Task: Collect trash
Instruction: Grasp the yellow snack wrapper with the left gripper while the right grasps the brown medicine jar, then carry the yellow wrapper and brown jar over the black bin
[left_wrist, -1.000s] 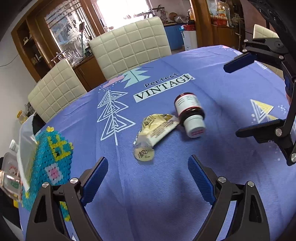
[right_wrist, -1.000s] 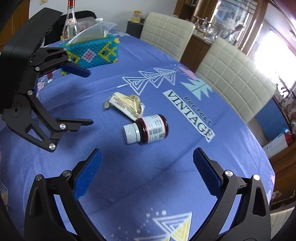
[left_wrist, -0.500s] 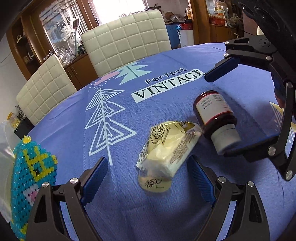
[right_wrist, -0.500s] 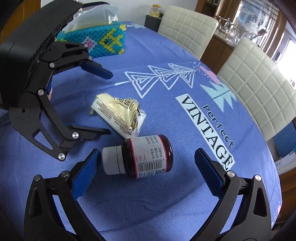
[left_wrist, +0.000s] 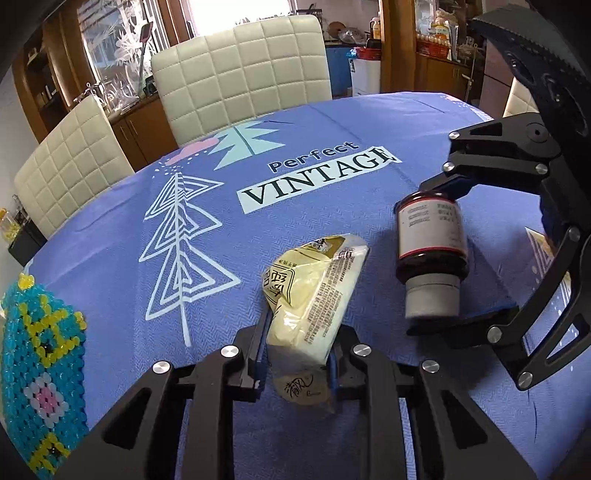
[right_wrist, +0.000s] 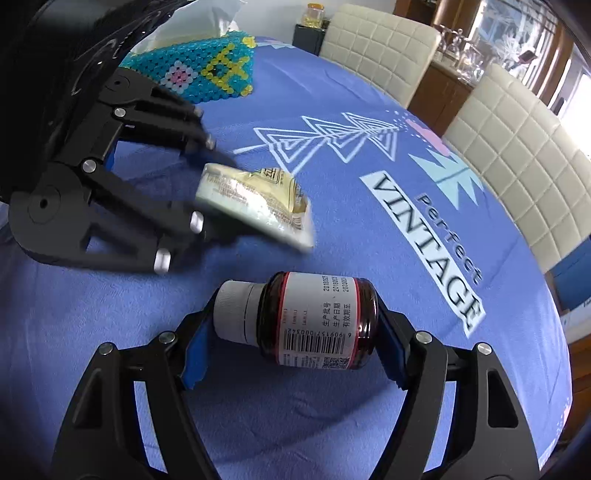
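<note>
At lower centre, the left gripper (left_wrist: 297, 354) pinches the crinkled yellow plastic wrapper (left_wrist: 314, 295), which may slip. The right gripper (right_wrist: 291, 332) clamps the dark glass bottle (right_wrist: 314, 319) end-to-end; its white cap could skid free.

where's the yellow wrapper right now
The yellow wrapper is pinched in the left tool, beside the brown bottle held by the right tool.

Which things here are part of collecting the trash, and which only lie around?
Trash:
yellow wrapper, held in left tongs
dark bottle, held in right tongs

Lying about:
beaded tissue box
tablecloth
chairs
</note>
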